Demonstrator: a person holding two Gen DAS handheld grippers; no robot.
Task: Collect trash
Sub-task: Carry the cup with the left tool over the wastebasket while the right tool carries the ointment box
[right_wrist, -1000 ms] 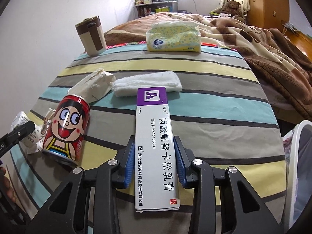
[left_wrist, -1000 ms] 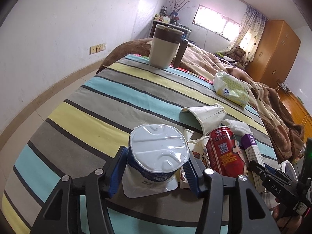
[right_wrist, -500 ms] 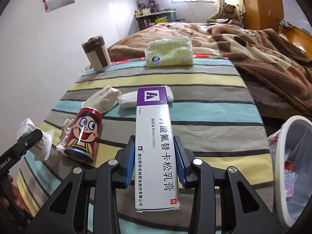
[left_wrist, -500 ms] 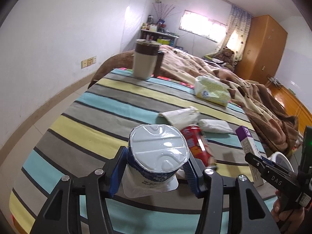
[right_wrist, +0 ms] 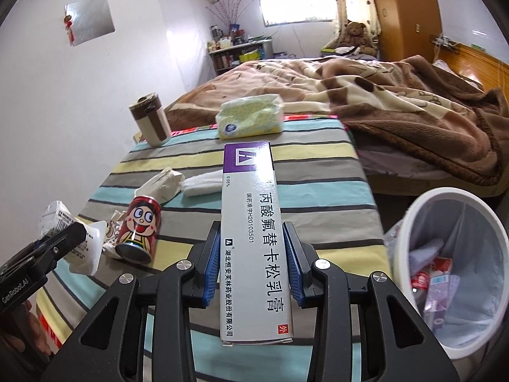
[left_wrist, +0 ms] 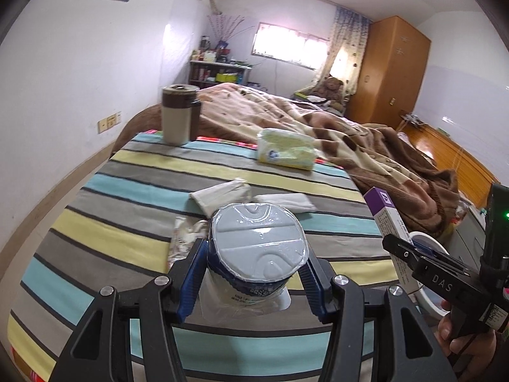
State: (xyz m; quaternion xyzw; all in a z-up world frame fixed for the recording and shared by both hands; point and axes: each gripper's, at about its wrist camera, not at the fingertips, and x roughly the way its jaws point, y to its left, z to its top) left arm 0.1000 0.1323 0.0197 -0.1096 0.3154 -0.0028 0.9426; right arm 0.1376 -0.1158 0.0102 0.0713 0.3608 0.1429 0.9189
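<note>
**Both grippers loaded, lifted over the striped table**

The left gripper (left_wrist: 254, 273) has its jaws partly closed on a foil-lidded yogurt cup (left_wrist: 256, 251), the blue pads pressing its sides just under the rim. The cup is clear of the striped table (left_wrist: 105, 232), held above the near end.

The right gripper (right_wrist: 253, 262) has its jaws drawn in narrow on a long white-and-purple ointment box (right_wrist: 254, 238), gripped across its lower half, the purple end pointing away from the camera. The box is off the cloth, tilted up toward the bed (right_wrist: 366, 95).

On the table lie a red cartoon can (right_wrist: 140, 226) on its side, a crumpled wrapper (right_wrist: 111, 232) touching it, a cream paper bag (right_wrist: 163, 184) and a folded white tissue (right_wrist: 202, 183) just beside each other. Farther back stand a brown-and-beige mug (right_wrist: 151, 122) and a yellow tissue pack (right_wrist: 249, 121).

A white trash bin (right_wrist: 477, 210) sits off the table's right edge, on the right gripper's side, its liner already holding assorted wrappers. A hand (left_wrist: 467, 347) shows on the right gripper's handle.
</note>
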